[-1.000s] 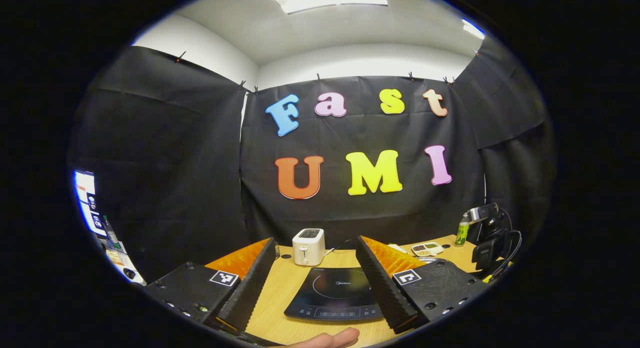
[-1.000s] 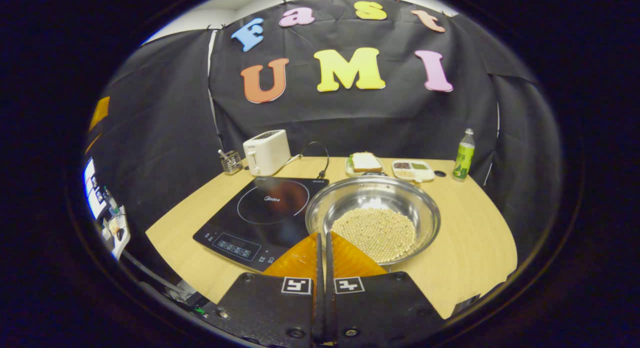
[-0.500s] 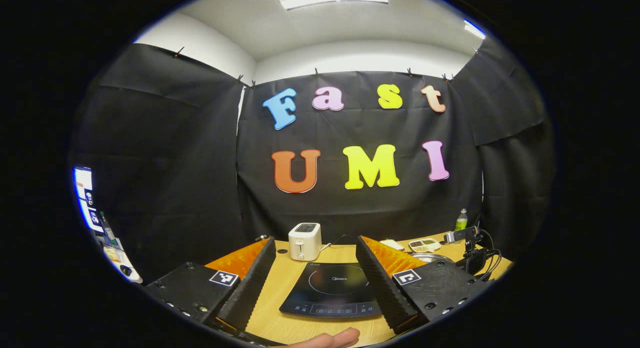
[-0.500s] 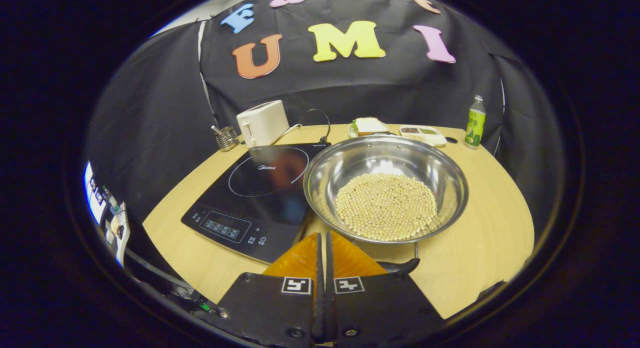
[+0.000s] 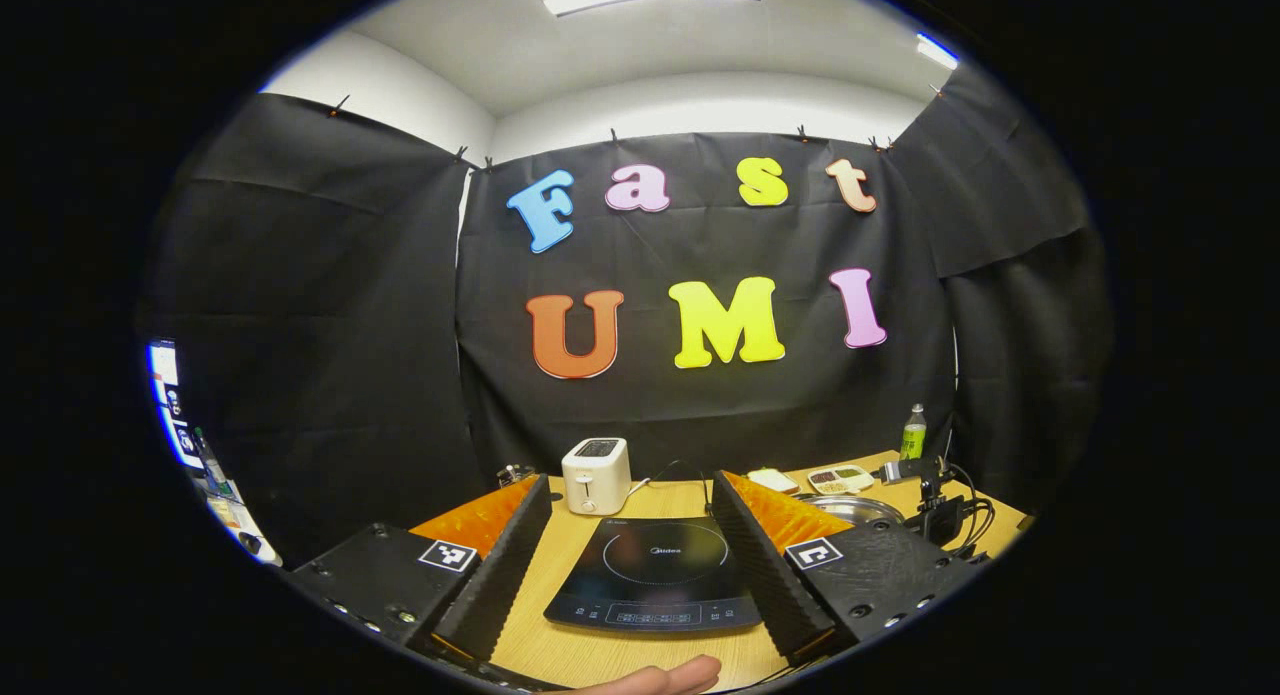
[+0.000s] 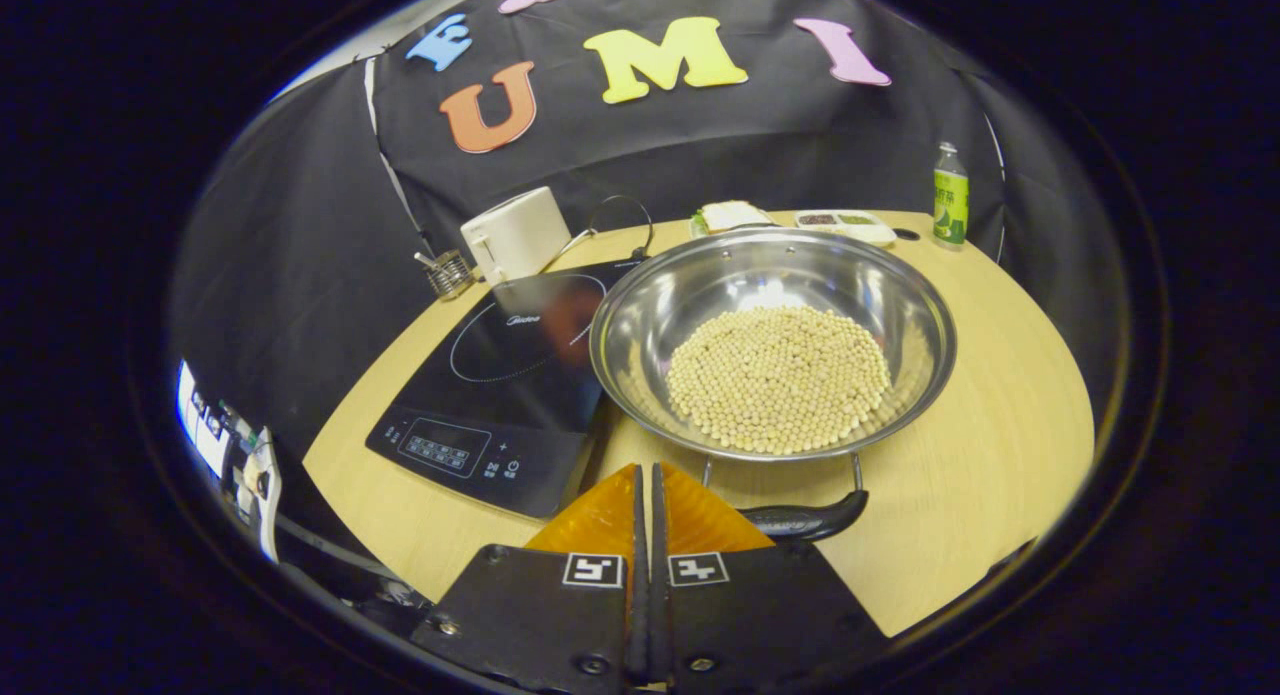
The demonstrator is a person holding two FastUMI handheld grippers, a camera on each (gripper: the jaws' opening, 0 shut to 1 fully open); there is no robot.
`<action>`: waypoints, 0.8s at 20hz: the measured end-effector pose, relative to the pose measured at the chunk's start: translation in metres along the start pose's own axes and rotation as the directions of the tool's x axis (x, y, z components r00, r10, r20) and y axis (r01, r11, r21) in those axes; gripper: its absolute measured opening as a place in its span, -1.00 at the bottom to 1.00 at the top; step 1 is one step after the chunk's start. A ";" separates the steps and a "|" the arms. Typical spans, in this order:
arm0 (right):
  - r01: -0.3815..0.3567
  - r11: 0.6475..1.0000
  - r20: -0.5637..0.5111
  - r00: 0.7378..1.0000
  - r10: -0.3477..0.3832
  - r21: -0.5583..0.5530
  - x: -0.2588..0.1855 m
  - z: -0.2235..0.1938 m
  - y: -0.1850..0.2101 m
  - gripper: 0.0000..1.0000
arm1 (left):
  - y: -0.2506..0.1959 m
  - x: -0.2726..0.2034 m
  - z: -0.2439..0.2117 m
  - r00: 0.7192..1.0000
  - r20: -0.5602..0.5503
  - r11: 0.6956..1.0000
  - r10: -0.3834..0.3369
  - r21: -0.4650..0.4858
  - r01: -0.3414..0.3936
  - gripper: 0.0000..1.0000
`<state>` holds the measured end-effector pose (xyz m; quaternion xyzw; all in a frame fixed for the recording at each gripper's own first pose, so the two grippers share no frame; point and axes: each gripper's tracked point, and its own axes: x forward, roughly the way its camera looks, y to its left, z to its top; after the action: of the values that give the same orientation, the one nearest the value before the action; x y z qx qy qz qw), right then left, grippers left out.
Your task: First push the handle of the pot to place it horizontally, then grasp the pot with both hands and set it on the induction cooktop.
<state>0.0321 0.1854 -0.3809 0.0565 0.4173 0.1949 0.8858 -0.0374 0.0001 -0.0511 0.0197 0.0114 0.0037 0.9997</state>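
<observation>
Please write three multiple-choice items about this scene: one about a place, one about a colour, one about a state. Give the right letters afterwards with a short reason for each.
1. Where does the pot stand?
A. On the induction cooktop
B. On the table beside the induction cooktop
C. On the toaster

2. What colour is the toaster?
A. White
B. Red
C. Blue

3. How do the fingers of the right gripper stand?
A. Wide apart
B. Closed together on nothing
C. Pressed on the pot's rim

Answers:
1 B: in the right gripper view the pot rests on the table, at the right edge of the induction cooktop.
2 A: its body is white in both views.
3 B: they meet with hardly any gap, just short of the pot's handle.
</observation>
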 end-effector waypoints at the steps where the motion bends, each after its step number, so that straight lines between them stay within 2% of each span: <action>1: 0.008 1.000 -0.005 1.000 -0.008 0.006 0.000 -0.001 -0.005 -0.93 | -0.001 0.000 0.000 1.000 0.003 1.000 -0.002 0.002 0.002 0.92; 2: 0.018 1.000 -0.010 1.000 -0.018 0.010 0.000 -0.002 -0.011 -0.99 | -0.003 0.000 0.000 1.000 0.006 1.000 -0.007 0.001 0.007 0.92; 7: 0.048 0.999 -0.019 0.999 -0.048 0.000 -0.004 -0.004 -0.030 -0.93 | -0.010 -0.001 -0.001 1.000 0.006 0.999 -0.028 -0.020 0.028 0.93; 8: 0.049 0.999 -0.018 0.999 -0.049 -0.003 -0.006 -0.004 -0.033 -0.99 | -0.010 -0.002 -0.001 1.000 0.007 0.999 -0.029 -0.023 0.029 0.92; 11: 0.062 0.998 -0.013 0.998 -0.063 -0.024 -0.008 -0.002 -0.044 -0.94 | -0.013 -0.003 -0.001 0.999 0.010 0.999 -0.037 -0.020 0.037 0.92; 12: 0.067 0.997 -0.013 0.998 -0.068 -0.031 -0.008 -0.003 -0.047 -0.99 | -0.014 -0.002 -0.002 0.999 0.009 0.999 -0.039 -0.019 0.039 0.92; 13: 0.071 0.997 -0.015 0.997 -0.072 -0.044 -0.008 -0.003 -0.050 -0.94 | -0.015 -0.002 -0.002 0.999 0.008 0.999 -0.040 -0.020 0.040 0.92; 16: 0.098 0.991 -0.012 0.995 -0.100 -0.091 -0.011 -0.003 -0.064 -0.99 | -0.018 -0.003 -0.003 0.999 0.006 0.999 -0.046 -0.022 0.046 0.92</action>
<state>0.0427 0.1225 -0.3921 -0.0059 0.4178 0.1697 0.8925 -0.0405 -0.0179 -0.0550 0.0083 0.0088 -0.0193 0.9997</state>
